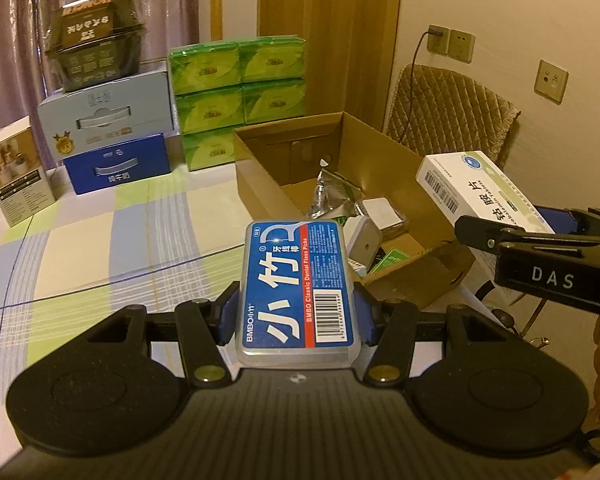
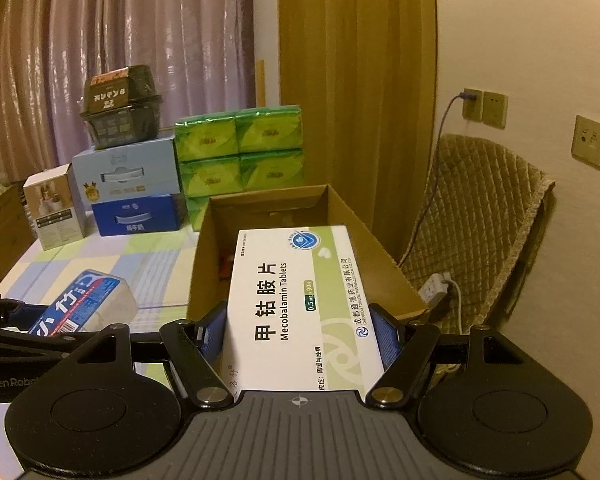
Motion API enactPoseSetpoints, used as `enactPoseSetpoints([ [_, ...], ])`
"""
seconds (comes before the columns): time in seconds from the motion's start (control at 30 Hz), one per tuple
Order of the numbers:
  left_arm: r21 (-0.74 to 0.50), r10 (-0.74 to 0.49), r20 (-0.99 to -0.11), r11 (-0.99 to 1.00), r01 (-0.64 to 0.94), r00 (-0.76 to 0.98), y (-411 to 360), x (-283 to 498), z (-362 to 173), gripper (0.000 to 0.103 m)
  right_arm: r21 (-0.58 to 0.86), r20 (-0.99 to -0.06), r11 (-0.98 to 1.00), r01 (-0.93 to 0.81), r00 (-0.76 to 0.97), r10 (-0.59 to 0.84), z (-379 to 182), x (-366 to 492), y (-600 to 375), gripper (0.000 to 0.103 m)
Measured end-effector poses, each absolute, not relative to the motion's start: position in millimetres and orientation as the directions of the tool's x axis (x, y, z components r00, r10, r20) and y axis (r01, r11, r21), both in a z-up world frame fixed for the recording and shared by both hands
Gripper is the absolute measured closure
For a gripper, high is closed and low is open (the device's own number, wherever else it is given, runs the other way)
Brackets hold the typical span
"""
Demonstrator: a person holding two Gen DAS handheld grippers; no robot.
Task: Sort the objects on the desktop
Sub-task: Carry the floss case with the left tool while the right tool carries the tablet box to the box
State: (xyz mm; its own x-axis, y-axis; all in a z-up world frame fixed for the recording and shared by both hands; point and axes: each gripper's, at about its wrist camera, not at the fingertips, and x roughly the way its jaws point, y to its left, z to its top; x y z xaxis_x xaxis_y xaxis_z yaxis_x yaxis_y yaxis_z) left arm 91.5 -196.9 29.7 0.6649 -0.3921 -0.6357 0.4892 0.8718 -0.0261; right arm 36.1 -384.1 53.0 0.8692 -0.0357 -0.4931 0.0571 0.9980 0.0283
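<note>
Left gripper (image 1: 298, 316) clamping floss box (image 1: 298, 288), seemingly level

right gripper (image 2: 300, 328) clamping tablet box (image 2: 300, 304) — above carton (image 2: 384, 276)

Floss case (image 1: 298, 292) reads "BMBO"; pill box (image 2: 300, 304) "Mecobalamin Tablets"

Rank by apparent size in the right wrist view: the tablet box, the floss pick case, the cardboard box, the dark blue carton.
1. Cardboard box, partly hidden.
2. Tablet box, enlarged by nearness to the camera.
3. Floss pick case and dark blue carton look alike; unranked.
</note>
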Motion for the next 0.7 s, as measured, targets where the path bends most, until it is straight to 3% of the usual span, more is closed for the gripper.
enactPoseSetpoints([
  [0.7,-0.059,-0.436,-0.64,0.849,0.526,0.633,-243,122,27,0.052,0.017,-0.495,0.995,0.096,0.865,-0.075,49,63,-419,0.034],
])
